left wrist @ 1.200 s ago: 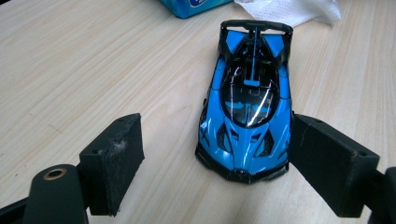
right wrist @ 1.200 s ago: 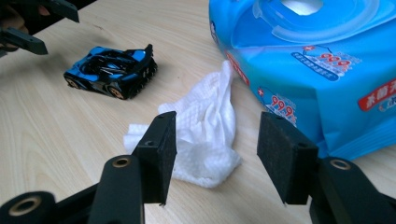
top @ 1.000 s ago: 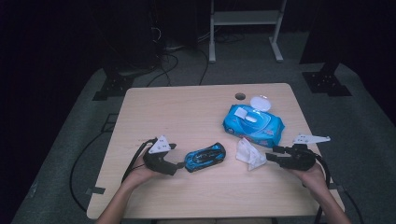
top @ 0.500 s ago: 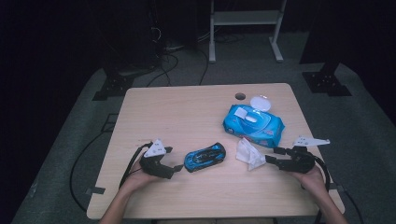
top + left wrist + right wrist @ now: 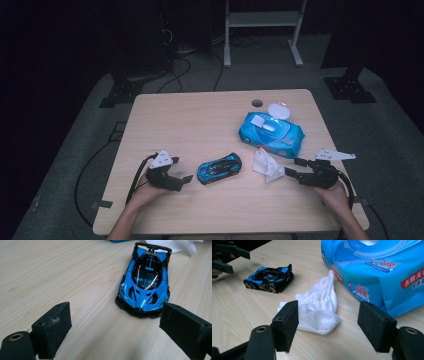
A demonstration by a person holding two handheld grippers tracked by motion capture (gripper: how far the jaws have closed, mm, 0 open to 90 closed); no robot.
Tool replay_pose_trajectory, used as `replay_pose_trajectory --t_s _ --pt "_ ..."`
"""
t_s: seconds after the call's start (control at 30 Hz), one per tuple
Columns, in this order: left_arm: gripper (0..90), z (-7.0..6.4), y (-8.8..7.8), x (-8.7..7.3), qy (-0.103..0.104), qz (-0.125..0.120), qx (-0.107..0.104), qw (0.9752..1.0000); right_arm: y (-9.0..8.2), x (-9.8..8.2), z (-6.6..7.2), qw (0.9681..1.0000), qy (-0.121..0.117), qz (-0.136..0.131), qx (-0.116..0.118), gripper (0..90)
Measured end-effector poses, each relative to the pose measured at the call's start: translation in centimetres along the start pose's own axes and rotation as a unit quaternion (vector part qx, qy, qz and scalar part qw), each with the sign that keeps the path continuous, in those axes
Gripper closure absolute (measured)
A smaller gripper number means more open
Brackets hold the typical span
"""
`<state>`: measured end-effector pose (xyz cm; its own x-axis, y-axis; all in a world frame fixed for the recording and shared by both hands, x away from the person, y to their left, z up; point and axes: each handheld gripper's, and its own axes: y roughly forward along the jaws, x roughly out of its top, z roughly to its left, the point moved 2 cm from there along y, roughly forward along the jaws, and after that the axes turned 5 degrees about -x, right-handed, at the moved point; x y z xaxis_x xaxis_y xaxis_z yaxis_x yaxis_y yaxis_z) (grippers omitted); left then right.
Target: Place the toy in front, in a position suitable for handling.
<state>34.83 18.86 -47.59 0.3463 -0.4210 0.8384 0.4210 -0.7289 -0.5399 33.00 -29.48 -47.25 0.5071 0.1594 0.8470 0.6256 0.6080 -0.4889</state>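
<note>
A blue and black toy car (image 5: 219,168) (image 5: 145,287) (image 5: 269,278) stands on the wooden table (image 5: 200,120), near the front. My left gripper (image 5: 181,170) (image 5: 115,322) lies just left of the car's nose, open, its jaws just widened with nothing between them. A crumpled white wipe (image 5: 266,165) (image 5: 319,307) lies to the car's right, beside a blue wipes pack (image 5: 272,132) (image 5: 377,270). My right gripper (image 5: 294,167) (image 5: 328,322) points at the wipe from the right, open. Its jaws have just been opening, and the wipe lies just ahead of its pads, untouched.
The pack's round white lid (image 5: 278,110) is flipped open. A small hole (image 5: 257,103) sits near the table's far edge. Black stand feet (image 5: 117,92), cables and a white rack (image 5: 260,30) are on the floor beyond. The right hand rests close to the table's right front corner.
Both grippers' jaws have spread wider. The left gripper has drawn back a little to the left, leaving a gap to the car. Car, wipe and pack lie as before.
</note>
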Motion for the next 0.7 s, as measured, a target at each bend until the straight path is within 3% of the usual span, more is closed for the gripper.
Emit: replay_pose_trajectory --t_s 0.27,0.7 --pt "9.6 0.32 -0.24 -0.06 -0.005 -0.008 0.002 1.0000 0.48 -0.06 0.24 0.9999 -0.005 0.008 0.004 32.0" --pt "9.5 0.41 -0.65 0.13 -0.006 -0.027 0.000 0.9996 0.23 0.09 0.23 1.0000 0.000 -0.005 0.007 31.9"
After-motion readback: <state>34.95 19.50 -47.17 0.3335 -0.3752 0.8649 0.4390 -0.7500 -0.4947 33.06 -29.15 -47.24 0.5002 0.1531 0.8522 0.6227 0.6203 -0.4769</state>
